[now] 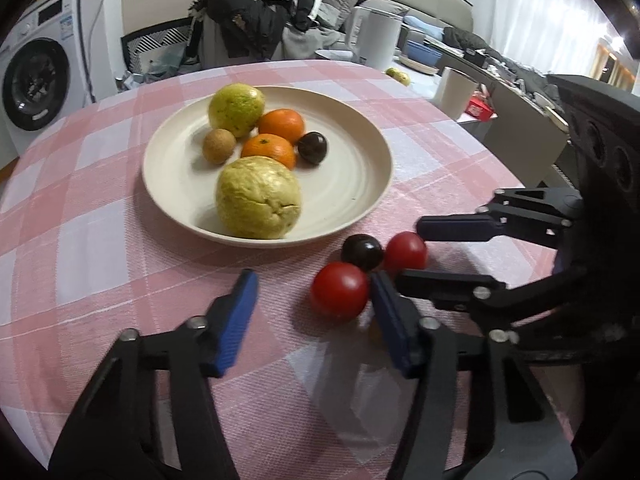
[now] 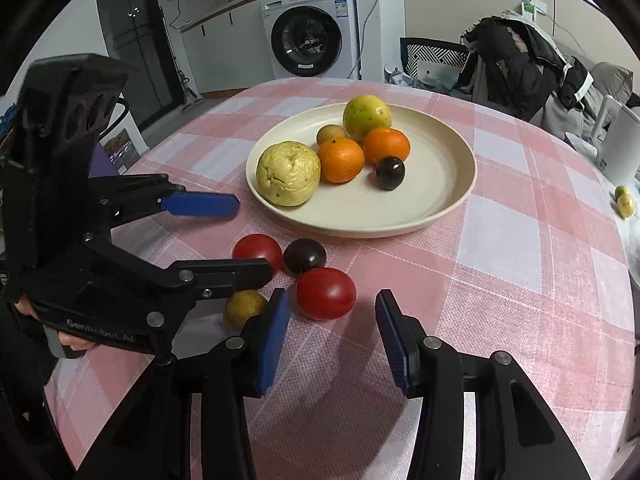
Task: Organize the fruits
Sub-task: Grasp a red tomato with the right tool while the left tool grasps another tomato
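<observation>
We see a round desk (image 1: 100,200) with a pink checked cloth, cream plate (image 1: 360,184) on it holding six fruits: a wrinkled pale guava (image 1: 258,197) nearest the front rim, two oranges (image 1: 269,150) behind it touching each other, a green-yellow round fruit (image 1: 236,109) at the back, a small brown fruit (image 1: 218,145) beside it, and a dark plum (image 1: 312,147) just right of the oranges. Off the plate, on the cloth near its front rim, sits a tight cluster: two red tomatoes (image 1: 339,289) and a dark round fruit (image 1: 362,252), all touching or nearly so. In the right wrist view a small yellowish fruit (image 2: 245,307) also lies beside that cluster, partly hidden under the other tool. Our left claw (image 1: 316,300) is released, jaws spread wide, holding nothing, its right finger just beside the nearer tomato. Our right claw (image 2: 332,316) is also released and empty, fingers apart, with the nearer tomato (image 2: 326,293) just ahead of its tips. In the left view the right claw's fingers flank the far tomato (image 1: 406,252); we cannot tell whether they touch it. Background: washing machine (image 2: 310,34), white kettle (image 1: 374,38), and a pile of clothes (image 1: 256,12) on a chair.
</observation>
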Demonstrator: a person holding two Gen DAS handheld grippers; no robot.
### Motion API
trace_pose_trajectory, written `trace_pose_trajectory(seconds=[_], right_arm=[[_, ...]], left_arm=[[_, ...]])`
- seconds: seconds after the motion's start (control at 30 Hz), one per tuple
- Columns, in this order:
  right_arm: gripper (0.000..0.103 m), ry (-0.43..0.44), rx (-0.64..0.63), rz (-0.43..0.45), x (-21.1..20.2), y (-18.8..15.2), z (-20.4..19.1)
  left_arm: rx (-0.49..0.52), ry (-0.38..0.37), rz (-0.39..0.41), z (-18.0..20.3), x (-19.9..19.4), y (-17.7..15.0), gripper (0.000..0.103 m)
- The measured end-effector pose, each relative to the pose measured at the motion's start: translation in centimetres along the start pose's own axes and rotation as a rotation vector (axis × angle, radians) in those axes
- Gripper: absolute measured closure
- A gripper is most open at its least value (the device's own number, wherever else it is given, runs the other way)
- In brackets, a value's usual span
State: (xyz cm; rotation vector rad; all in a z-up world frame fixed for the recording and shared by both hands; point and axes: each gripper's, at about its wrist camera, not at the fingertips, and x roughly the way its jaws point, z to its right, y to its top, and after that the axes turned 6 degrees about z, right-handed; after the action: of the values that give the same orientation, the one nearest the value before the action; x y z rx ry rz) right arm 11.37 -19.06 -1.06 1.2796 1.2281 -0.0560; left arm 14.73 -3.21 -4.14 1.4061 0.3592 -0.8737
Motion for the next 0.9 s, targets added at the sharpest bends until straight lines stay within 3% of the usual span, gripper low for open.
trace_pose_trajectory(seconds=[0.07,0.1,0.73,0.9], right_arm=[[0.063,-0.005,-0.004,0.0,0.2,0.1,-0.1],[0.067,-0.005,-0.008,-0.001,0.3,0.1,-0.1],[0.078,0.022,-0.001,0.054,-0.9,0.4,0.1],[0.075,0.024,-0.006,0.036,-0.8,0.4,0.0]], left_arm=[[0.008,-0.027,-0.006,0.2,0.1,0.0,0.073],[0.012,-0.035,-0.011,0.4,0.2,-0.1,0.077],[-0.029,-0.015,0.08,-0.9,-2.6,0.4,0.077],[-0.025,-0.002,0.074,-0.8,-2.7,0.2,0.077]])
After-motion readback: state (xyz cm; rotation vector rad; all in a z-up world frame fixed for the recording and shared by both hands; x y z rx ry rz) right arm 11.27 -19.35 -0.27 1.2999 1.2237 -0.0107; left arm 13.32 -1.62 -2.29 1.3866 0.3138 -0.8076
